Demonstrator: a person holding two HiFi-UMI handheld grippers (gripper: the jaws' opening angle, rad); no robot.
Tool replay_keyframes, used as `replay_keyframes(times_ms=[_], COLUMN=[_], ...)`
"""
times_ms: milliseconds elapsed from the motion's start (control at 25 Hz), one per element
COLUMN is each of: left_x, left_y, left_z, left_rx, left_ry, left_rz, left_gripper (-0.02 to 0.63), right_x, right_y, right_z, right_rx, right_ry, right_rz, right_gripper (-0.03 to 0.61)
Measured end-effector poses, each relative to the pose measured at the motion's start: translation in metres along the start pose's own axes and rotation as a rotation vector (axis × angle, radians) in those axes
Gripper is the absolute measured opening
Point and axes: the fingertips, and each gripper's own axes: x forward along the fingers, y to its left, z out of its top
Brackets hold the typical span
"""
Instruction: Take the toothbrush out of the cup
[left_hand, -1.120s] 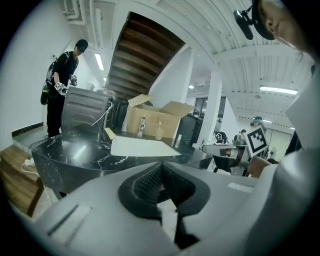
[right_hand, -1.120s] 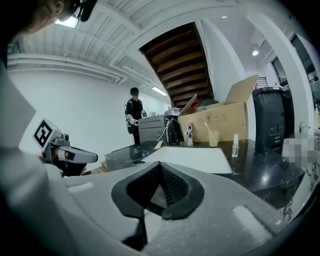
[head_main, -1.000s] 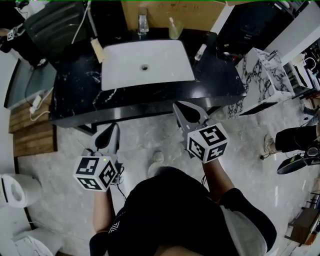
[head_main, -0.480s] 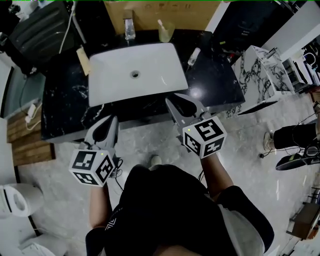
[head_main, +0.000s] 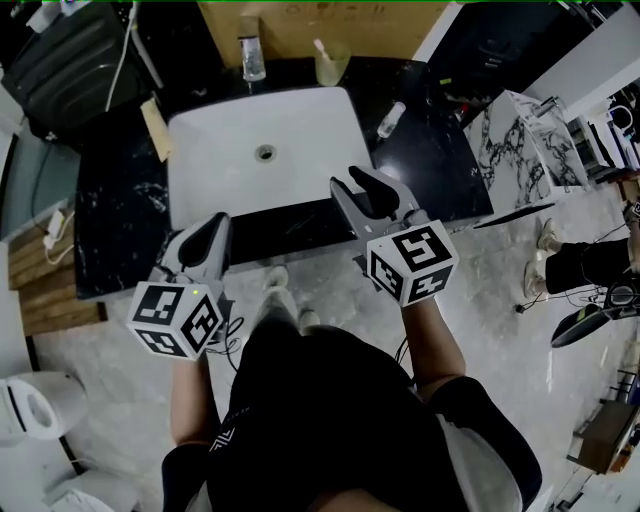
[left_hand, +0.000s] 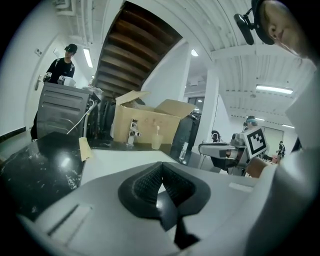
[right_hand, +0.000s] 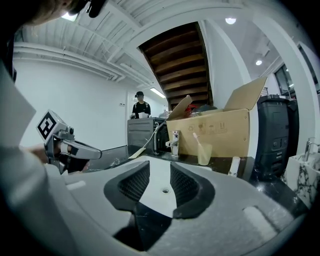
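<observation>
Black marble counter (head_main: 120, 210), white sink (head_main: 200, 190), grey tiled floor (head_main: 500, 300). Toothbrush (head_main: 321, 48) stands tilted in pale cup (head_main: 331, 70) (beside tap (head_main: 250, 55)). Left gripper (head_main: 205, 230) closed, empty; right gripper (head_main: 360, 182) just opened wide, empty.

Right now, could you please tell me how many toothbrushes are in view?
1. The toothbrush stands in the cup on the black counter behind the sink, just right of the faucet. None other shows; one could be hidden.
</observation>
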Motion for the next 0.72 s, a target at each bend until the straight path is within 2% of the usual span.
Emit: replay_keyframes(times_ms=[280, 720], left_x=[0.045, 0.103], left_y=[0.026, 0.068], left_z=[0.024, 0.049], left_rx=[0.052, 0.048], left_ry=[0.029, 0.040], left_rz=[-0.026, -0.058], left_gripper=[0.018, 0.018], right_x=[0.044, 0.123], right_y=[-0.029, -0.086], right_z=[0.022, 0.041], right_rx=[-0.016, -0.061], right_ry=[-0.004, 0.031], right_rz=[-0.057, -0.152], right_gripper=[0.138, 0.138])
